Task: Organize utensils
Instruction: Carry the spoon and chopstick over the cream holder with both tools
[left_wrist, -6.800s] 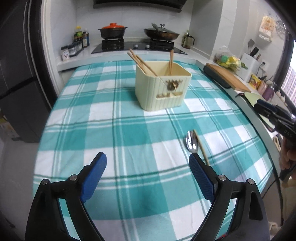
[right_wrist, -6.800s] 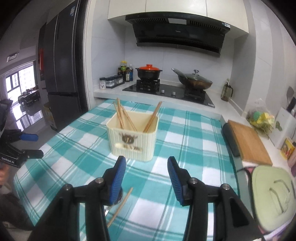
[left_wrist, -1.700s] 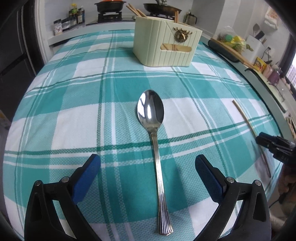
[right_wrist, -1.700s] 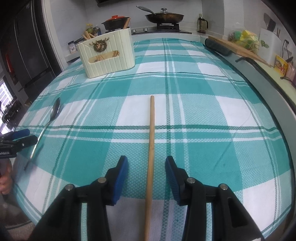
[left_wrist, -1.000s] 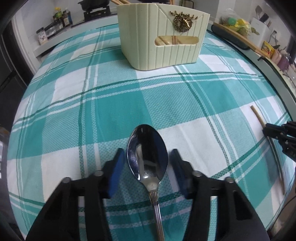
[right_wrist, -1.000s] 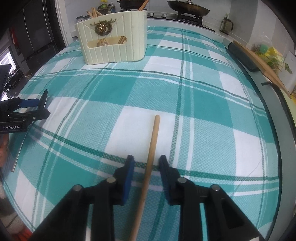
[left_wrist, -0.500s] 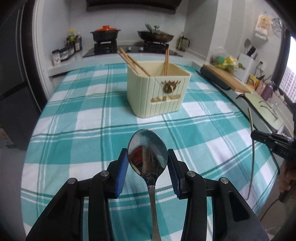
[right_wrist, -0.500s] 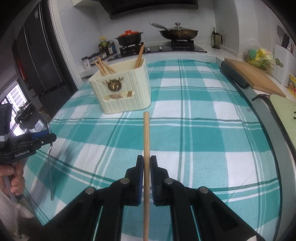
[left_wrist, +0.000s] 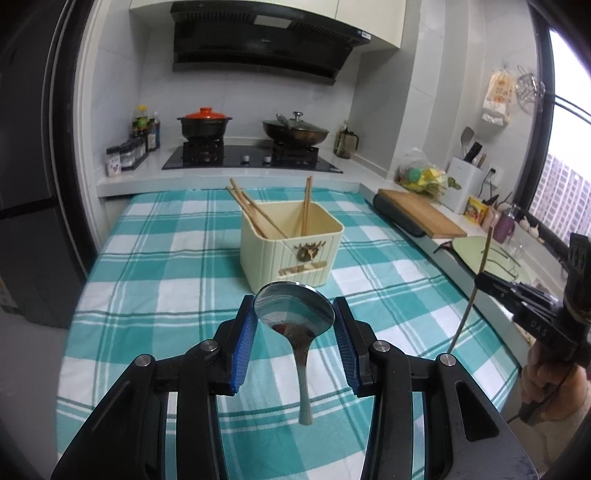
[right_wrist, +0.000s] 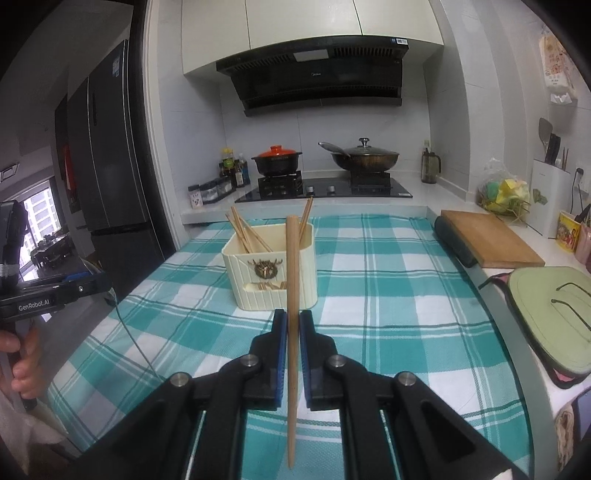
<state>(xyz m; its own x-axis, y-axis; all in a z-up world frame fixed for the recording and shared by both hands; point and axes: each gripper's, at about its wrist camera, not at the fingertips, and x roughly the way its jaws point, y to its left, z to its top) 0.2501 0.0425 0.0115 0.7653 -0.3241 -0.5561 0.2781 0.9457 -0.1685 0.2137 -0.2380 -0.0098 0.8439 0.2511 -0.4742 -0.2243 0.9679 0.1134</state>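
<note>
A shiny steel spoon (left_wrist: 294, 314) is being gripped by the left gripper (left_wrist: 294, 341), a wooden chopstick (right_wrist: 291, 295) by the right gripper (right_wrist: 291, 347), its long axis pointing ahead at the cream ribbed plastic holder (right_wrist: 271, 273), equally near both.

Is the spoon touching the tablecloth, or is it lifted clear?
Apart. The left wrist view shows the spoon clamped by its bowl in the left gripper, handle hanging free above the tablecloth.

Refrigerator (right_wrist: 110, 155) cut off at left frame edge, spice jar (left_wrist: 114, 164) labels too small to read, holder's (left_wrist: 291, 247) lower chopstick (left_wrist: 255, 214) ends hidden inside.
</note>
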